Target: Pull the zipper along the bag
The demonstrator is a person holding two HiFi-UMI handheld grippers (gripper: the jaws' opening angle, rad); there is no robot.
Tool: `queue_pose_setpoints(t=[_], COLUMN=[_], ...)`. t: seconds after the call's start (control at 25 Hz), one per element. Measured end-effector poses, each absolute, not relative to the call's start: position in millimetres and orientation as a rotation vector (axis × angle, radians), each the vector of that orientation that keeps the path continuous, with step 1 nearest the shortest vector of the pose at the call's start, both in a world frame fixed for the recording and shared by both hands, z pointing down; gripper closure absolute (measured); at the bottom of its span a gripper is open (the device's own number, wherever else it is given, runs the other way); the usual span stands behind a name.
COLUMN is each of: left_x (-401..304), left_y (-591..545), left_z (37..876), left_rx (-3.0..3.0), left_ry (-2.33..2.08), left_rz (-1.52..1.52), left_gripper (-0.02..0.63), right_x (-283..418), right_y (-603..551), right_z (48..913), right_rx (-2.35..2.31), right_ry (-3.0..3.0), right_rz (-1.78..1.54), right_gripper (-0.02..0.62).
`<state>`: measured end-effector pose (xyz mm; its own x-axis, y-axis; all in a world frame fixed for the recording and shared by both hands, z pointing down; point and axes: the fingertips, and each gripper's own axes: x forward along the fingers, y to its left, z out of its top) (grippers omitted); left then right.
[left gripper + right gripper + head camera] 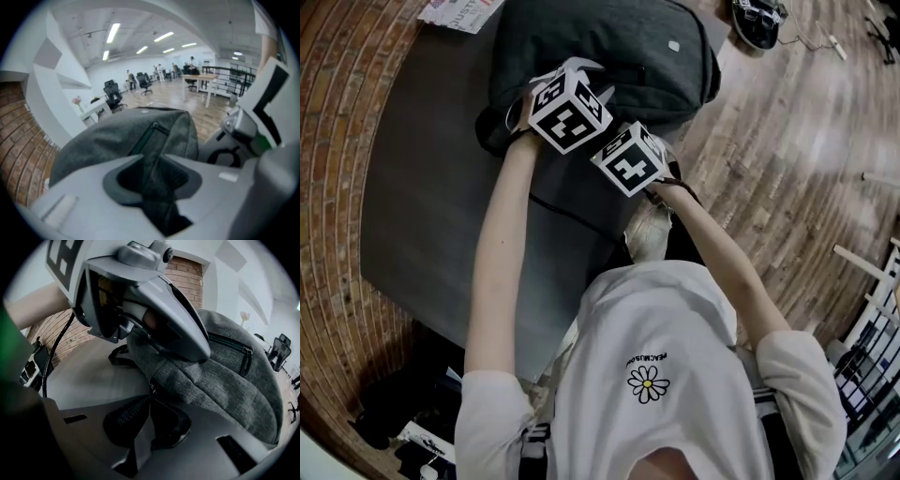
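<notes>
Zipper pull sat pinched in our right gripper, left gripper clamping backpack fabric; much track seemingly remained.

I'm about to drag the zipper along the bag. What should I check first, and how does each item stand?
1. Left gripper clamped on the bag: ok, a fold of fabric sits between its fingers.
2. Right gripper shut: ok, closed right at the zipper.
3. Pull actually pinched: cannot tell, it shows just beyond the tips.
4. Bag resting on the table: ok.
5. Room between the grippers for travel: cannot tell, the left gripper sits close ahead of the right gripper.
</notes>
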<state>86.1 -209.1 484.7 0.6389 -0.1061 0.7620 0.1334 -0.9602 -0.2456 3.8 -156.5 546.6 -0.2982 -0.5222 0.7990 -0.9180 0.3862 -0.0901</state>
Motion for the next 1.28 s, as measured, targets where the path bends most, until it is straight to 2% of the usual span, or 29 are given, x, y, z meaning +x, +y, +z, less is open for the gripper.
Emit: queue_pose_setpoints(t=[0.48,0.56,0.8,0.88,1.0,1.16,1.28], left_x=[85,82,75,74,65,41,27], left_y=[-210,-212,-219,-219,-213,-184,-162], left_z=[481,474,399,360,305,251,228], left_rx=[-2.569,-2.594,-2.729,-2.776,-2.819,-2.785,-2.718], left_ry=[0.025,0.115,0.557,0.676,0.861,1.071,1.175], left_rz=[-1.156,-1.119,-0.759,-0.593,-0.342,-0.099,0.005], left_gripper=[0.486,0.469,0.462,0.473,0.492,0.592,0.597], right_x=[18,28,73,89,105,118,128], right_y=[-153,-148,-138,-141,-143,-134,-127], right_z=[543,532,473,445,402,349,311], right_rx=[1.321,1.372,1.502,1.561,1.631,1.746,1.849], right_ry=[-1.927,-1.924,-1.986,-2.02,-2.077,-2.153,-2.208], right_rz=[0.696,0.699,0.613,0.537,0.434,0.305,0.208], right_gripper=[0.577,0.572,0.561,0.595,0.595,0.595,0.595])
